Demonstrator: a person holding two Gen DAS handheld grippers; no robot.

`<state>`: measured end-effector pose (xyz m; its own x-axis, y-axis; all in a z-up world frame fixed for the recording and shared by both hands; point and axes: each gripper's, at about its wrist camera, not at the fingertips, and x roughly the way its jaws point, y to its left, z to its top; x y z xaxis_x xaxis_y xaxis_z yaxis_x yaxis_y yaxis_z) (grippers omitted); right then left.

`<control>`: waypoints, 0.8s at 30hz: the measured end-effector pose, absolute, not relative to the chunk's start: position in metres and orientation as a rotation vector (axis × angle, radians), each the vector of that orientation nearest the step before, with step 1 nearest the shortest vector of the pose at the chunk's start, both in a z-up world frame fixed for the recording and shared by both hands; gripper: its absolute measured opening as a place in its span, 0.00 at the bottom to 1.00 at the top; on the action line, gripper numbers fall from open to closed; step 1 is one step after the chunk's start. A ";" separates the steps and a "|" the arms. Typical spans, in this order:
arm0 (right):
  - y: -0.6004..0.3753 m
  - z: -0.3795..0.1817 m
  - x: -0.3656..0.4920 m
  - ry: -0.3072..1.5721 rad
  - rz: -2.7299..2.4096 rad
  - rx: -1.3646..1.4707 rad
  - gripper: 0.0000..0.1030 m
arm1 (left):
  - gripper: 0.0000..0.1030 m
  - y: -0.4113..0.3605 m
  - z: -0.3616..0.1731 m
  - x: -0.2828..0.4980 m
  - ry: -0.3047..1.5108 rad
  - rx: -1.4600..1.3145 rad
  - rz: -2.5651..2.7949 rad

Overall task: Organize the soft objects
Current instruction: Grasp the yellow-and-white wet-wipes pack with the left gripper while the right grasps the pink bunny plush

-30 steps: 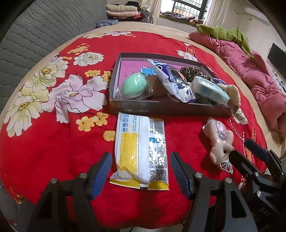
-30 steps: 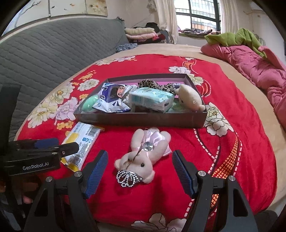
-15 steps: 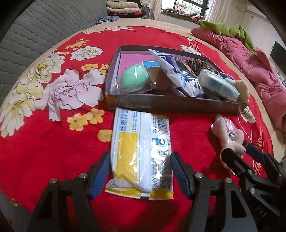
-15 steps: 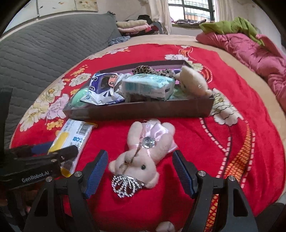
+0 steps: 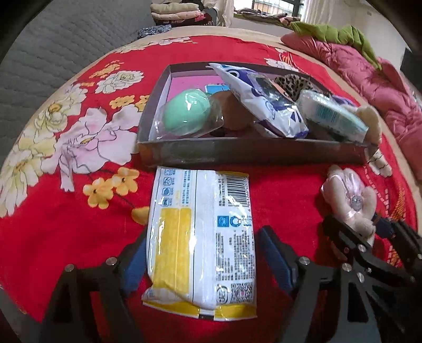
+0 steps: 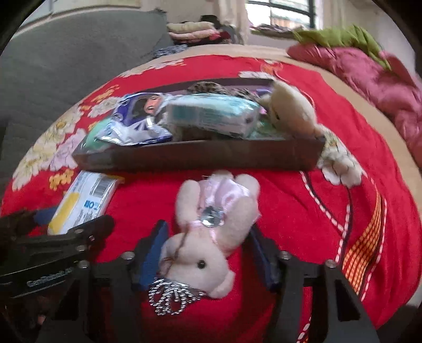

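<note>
Yellow-white tissue pack [image 5: 200, 234] between our left gripper [image 5: 203, 266] jaws, widening, not pinching. Pink plush bunny [image 6: 211, 232] between right gripper [image 6: 208, 258] jaws, narrowing. Both on red floral bedspread [image 5: 66, 211], before filled tray [image 5: 250, 155]; grey quilted headboard [image 6: 66, 66], window behind.

A home bedroom: a bed spread with a red flower-printed blanket [image 5: 66, 211], a grey quilted padded headboard [image 6: 66, 66] behind it, a crumpled pink quilt [image 5: 369, 87] (green cloth on top), folded clothes [image 6: 192, 29] stacked beside a barred window [image 6: 284, 13].
</note>
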<state>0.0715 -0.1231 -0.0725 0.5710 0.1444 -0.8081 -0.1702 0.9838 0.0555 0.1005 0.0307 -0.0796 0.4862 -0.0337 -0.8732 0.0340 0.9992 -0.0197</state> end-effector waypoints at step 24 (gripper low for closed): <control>-0.153 -0.022 0.047 0.792 0.274 -0.007 0.43 | 0.54 0.048 -0.048 0.084 0.953 -0.051 -0.061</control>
